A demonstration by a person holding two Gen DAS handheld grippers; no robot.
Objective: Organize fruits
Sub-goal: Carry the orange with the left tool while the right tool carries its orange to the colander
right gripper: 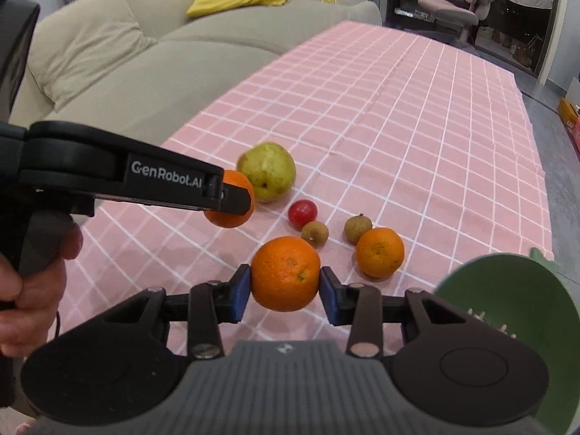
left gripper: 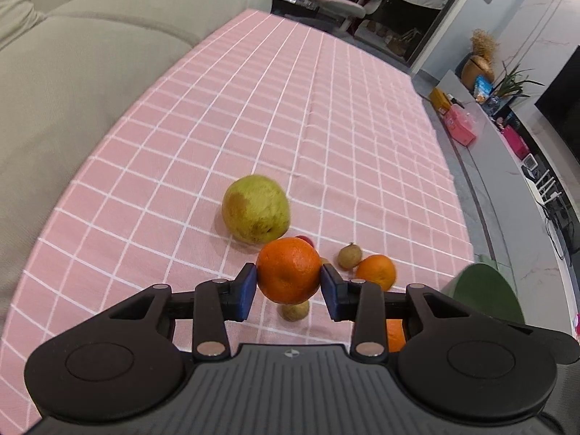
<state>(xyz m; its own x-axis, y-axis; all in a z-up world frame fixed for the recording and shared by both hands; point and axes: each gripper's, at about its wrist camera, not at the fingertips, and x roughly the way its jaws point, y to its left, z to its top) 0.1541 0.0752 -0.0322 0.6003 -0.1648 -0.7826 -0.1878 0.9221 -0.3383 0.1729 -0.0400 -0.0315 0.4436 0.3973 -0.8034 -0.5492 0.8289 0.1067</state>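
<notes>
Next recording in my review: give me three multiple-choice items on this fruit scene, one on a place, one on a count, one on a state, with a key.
1. Where is the green bowl?
A. at the table's near right edge
B. on the sofa
C. beside the pear

2. How many oranges show in the right wrist view?
A. one
B. two
C. three

3. What is the right tool doing?
A. standing open
B. gripping an orange
C. gripping the pear

Key: 1 A, the bowl sits low right in that view. 2 C, one in each tool, one on the cloth. 3 B, both pads press the orange.
</notes>
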